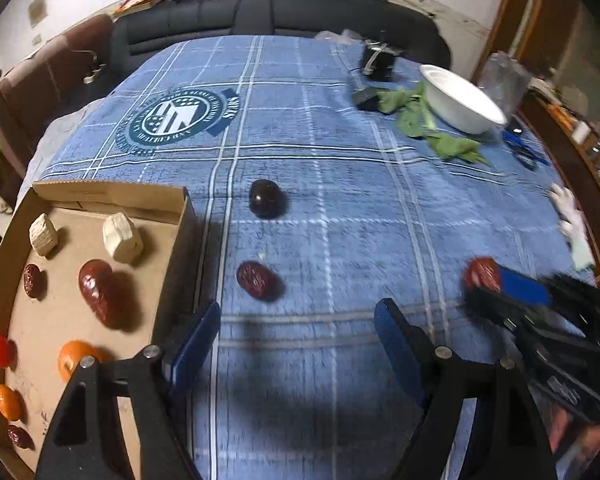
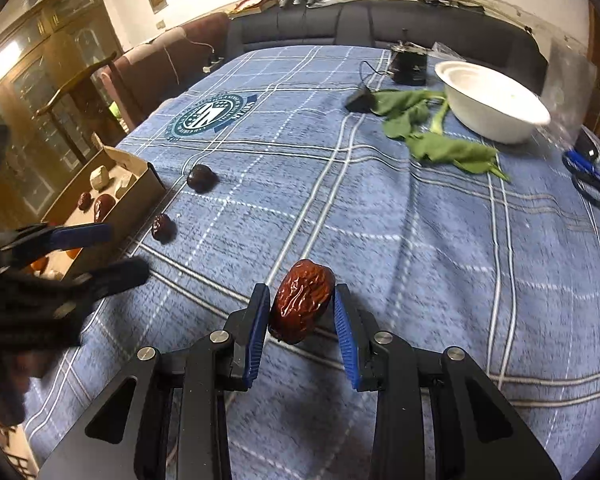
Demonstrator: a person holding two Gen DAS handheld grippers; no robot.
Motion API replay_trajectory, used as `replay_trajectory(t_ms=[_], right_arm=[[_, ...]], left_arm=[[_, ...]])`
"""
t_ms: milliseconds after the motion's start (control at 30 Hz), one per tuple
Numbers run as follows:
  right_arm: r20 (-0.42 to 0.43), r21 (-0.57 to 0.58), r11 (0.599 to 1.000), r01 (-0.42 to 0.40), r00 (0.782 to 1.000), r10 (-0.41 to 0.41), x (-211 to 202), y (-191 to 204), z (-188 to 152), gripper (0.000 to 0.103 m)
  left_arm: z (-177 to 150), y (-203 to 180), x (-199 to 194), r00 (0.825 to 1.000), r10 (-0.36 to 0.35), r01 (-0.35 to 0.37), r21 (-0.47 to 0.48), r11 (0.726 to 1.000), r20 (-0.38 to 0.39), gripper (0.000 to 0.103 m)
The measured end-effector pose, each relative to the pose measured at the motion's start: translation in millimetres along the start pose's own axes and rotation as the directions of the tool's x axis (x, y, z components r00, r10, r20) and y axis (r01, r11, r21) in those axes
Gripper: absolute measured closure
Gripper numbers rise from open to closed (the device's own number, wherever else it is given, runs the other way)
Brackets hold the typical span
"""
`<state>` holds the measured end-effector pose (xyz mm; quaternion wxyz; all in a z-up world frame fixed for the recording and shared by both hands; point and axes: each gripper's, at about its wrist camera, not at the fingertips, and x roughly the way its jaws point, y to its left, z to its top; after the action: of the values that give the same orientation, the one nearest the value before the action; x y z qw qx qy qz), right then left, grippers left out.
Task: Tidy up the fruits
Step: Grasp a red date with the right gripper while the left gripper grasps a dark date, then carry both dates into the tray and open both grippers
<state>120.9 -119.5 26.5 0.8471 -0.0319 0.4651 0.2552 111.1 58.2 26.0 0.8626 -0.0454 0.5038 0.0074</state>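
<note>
Above the blue checked cloth, the right claw (image 2: 302, 316) grips a wrinkled red date (image 2: 301, 300) (lifted clear); the left claw (image 1: 296, 344) gapes empty beside the cardboard tray (image 1: 112, 194).

**Blue plaid bench and its load**

I see a bench (image 2: 380, 208) under a blue plaid cloth with a round crest. On it lie a cardboard box (image 1: 100, 196) at the left edge, a dark round fruit (image 1: 265, 198) and a wrinkled red date (image 1: 256, 279) just beside the box, a white bowl (image 2: 496, 104) touching green leaves (image 2: 440, 140), blue scissors (image 2: 586, 178) and a small black device (image 2: 409, 65) at the far side.
</note>
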Motion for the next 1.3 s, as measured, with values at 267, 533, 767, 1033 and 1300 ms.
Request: replay_trajectory(t_ms=[267,533,767,1033,1300], right_arm=[[0.019,0.036,0.997,-0.063,0.998,0.062,-8,-11,-4,0.071],[0.023,0.046,0.996,-0.082,0.996,0.081,-3,-16,-8,0.071],[0.029,0.062,0.993,-0.101,0.995,0.100,-7,-30,-19,0.070],[0.000,-0.018,0.997,-0.071,0.997,0.071,-5,-21,-17,0.069],[0.005,-0.094,0.995,0.019,1.000,-0.019,-3,-6,-22,0.077]], left_arm=[[8,8,17,1.000,-0.006,0.006,-0.016,1.000,-0.003,0.052],[2,-1,16,0.999,-0.042,0.042,0.039,0.998,-0.005,0.076],[4,-9,19,1.000,-0.007,0.007,0.092,0.996,0.000,0.068],[2,-10,17,1.000,-0.009,0.007,0.110,0.994,0.020,0.067],[-2,-5,14,0.998,-0.060,0.058,0.081,0.995,0.019,0.081]])
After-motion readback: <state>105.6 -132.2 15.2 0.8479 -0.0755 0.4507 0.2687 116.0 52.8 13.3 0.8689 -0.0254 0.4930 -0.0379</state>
